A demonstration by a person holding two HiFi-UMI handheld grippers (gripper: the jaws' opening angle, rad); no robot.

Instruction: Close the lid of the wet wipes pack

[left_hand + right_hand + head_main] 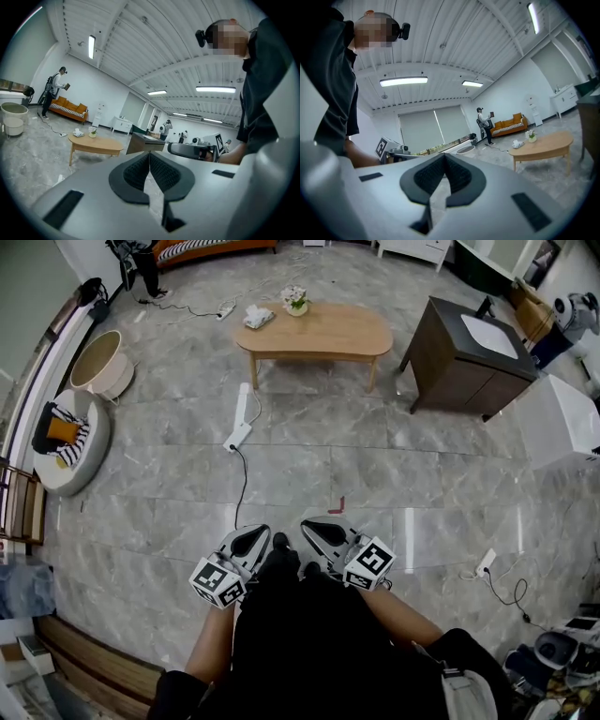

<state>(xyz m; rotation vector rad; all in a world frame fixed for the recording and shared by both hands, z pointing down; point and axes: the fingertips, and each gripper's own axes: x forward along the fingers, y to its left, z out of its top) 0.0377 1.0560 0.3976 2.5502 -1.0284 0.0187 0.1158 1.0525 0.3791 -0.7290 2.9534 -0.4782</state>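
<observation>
The wet wipes pack is a small white pack at the left end of a far-off oval wooden coffee table, next to a little flower pot. Whether its lid is up is too small to tell. I hold both grippers close to my body, well away from the table. My left gripper and right gripper both point toward it. In the left gripper view the black pads meet at their tips, empty. The right gripper's pads touch too, with nothing between them. The pack shows small in both gripper views.
Marble floor lies between me and the table. A white power strip and its cable cross it. A dark cabinet and a white box stand right. A round cushion and a tub lie left. Another person stands by an orange sofa.
</observation>
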